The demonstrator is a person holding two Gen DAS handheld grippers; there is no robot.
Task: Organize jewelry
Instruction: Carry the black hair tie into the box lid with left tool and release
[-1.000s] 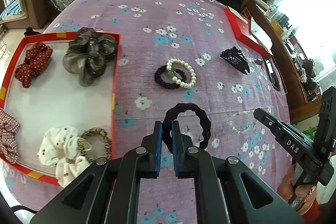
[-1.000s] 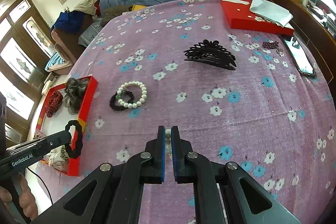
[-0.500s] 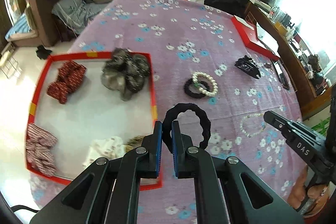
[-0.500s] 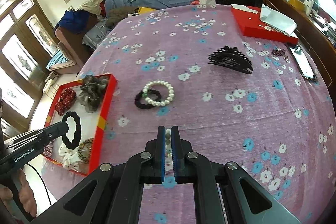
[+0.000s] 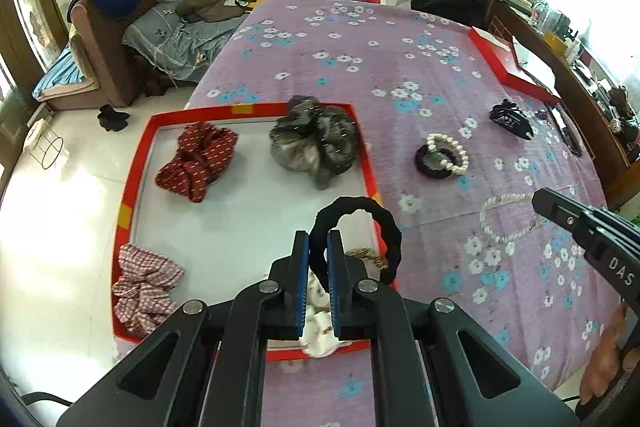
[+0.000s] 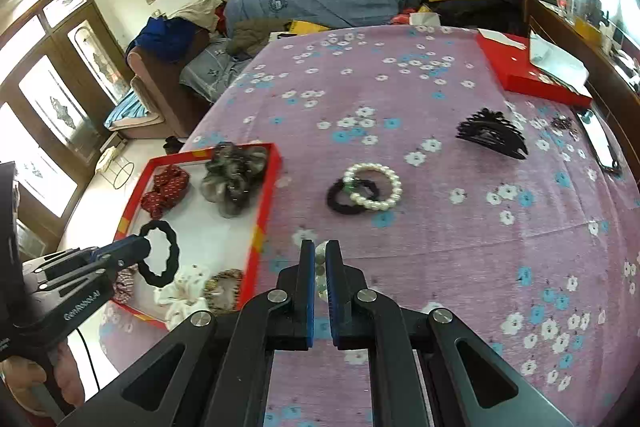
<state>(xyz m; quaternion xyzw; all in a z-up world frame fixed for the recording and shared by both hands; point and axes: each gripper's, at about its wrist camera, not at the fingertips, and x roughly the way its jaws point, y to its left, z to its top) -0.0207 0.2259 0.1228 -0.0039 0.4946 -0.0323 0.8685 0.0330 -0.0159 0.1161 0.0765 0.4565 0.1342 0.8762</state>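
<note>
My left gripper (image 5: 318, 239) is shut on a black hair tie (image 5: 384, 223), which hangs above the near right part of the red-rimmed tray (image 5: 136, 163). The right wrist view shows the same left gripper (image 6: 140, 247) and black hair tie (image 6: 172, 255) over the tray (image 6: 264, 211). My right gripper (image 6: 320, 247) is shut on a pearl strand (image 6: 320, 269). In the left wrist view that pearl strand (image 5: 483, 219) dangles in a loop from the right gripper (image 5: 538, 199) above the floral cloth.
The tray holds a dark red scrunchie (image 5: 196, 159), a grey one (image 5: 316, 143), a checked one (image 5: 144, 287) and a white one (image 5: 320, 331). On the cloth lie a pearl bracelet (image 6: 376, 187) over a black tie (image 6: 340, 199), a black hair claw (image 6: 492, 135), a red box (image 6: 532, 79) and a phone (image 6: 600, 143).
Both grippers have moved left and slightly up. The left one carried the black hair tie from over the cloth to over the tray; the right one carried the pearl strand along.
</note>
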